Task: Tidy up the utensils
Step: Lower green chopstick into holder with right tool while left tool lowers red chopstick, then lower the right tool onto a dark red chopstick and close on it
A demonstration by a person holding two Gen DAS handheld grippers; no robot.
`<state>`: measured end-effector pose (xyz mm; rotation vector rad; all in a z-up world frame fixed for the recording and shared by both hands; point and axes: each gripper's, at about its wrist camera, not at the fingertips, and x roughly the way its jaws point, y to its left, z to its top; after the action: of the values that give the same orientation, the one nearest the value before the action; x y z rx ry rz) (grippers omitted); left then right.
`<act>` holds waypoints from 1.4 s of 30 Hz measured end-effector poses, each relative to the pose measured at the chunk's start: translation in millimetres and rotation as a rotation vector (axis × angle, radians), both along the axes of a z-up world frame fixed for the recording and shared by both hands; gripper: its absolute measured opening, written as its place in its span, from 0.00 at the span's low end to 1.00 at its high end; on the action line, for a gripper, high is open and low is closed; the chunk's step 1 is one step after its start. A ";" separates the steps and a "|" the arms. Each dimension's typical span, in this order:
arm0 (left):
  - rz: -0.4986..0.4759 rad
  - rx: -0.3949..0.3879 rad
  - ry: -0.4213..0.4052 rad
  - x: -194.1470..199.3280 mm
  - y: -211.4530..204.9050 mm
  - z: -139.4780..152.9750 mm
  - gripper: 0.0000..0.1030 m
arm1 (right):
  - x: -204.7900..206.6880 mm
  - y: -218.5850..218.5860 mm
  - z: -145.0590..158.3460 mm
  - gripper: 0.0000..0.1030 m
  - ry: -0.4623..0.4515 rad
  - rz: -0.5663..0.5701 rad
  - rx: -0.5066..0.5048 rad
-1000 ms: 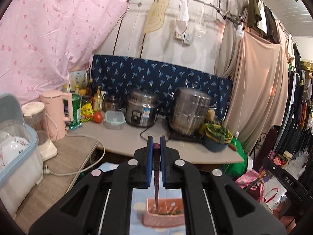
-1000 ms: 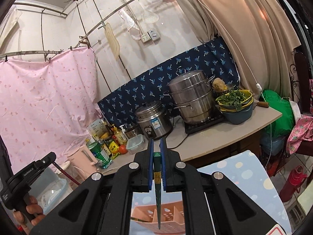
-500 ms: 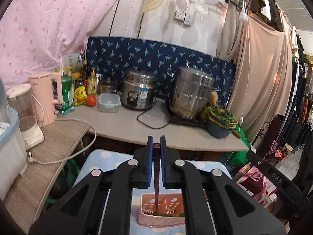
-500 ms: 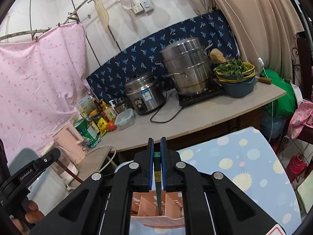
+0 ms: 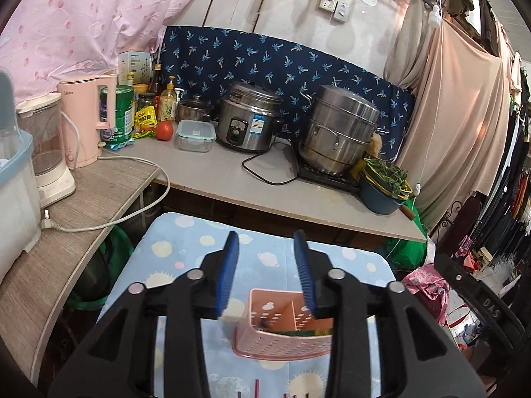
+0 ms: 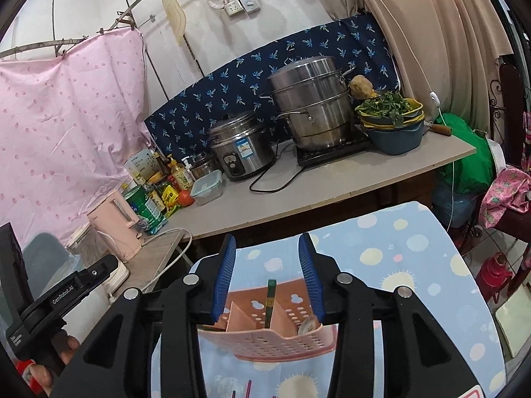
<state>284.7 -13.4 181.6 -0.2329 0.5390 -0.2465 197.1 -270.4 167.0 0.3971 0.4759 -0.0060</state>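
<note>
A pink perforated utensil basket point(image 5: 285, 338) with dividers stands on the blue patterned table point(image 5: 186, 252); it also shows in the right wrist view point(image 6: 275, 341). My left gripper point(image 5: 267, 272) is open and empty, just above the basket. My right gripper point(image 6: 268, 273) is open above the same basket. A green-handled utensil point(image 6: 270, 298) stands upright in a middle compartment between the right fingers, free of them. A spoon bowl point(image 6: 308, 326) shows in the basket's right compartment. Thin red sticks point(image 5: 256, 388) lie on the cloth in front of the basket.
Behind the table runs a grey counter point(image 5: 212, 169) with a rice cooker point(image 5: 247, 122), steamer pot point(image 5: 338, 132), pink kettle point(image 5: 88, 119), bottles and a bowl of greens point(image 5: 381, 185). A wooden shelf point(image 5: 49, 242) with a white appliance stands left. The left gripper's handle point(image 6: 49, 311) shows at lower left.
Both grippers lowered toward the basket and then opened. The dark utensil left the left gripper; the green-handled one left the right gripper and now stands in the basket.
</note>
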 end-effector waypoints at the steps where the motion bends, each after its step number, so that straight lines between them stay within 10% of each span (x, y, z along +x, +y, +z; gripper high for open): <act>1: 0.004 0.001 0.001 -4.5 2.0 -0.8 0.40 | -5.5 1.0 -1.6 0.38 0.010 0.006 0.000; 27: -0.043 0.211 0.255 -149.3 20.1 -134.6 0.54 | -172.2 65.9 -177.1 0.37 0.474 0.162 -0.131; 42: -0.037 0.245 0.376 -196.5 31.1 -195.1 0.54 | -187.8 95.2 -210.3 0.22 0.528 0.212 -0.208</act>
<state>88.2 17.7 -13.5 -0.0291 0.9397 -0.1709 9.3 -175.1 -43.4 0.1330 1.0281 0.0456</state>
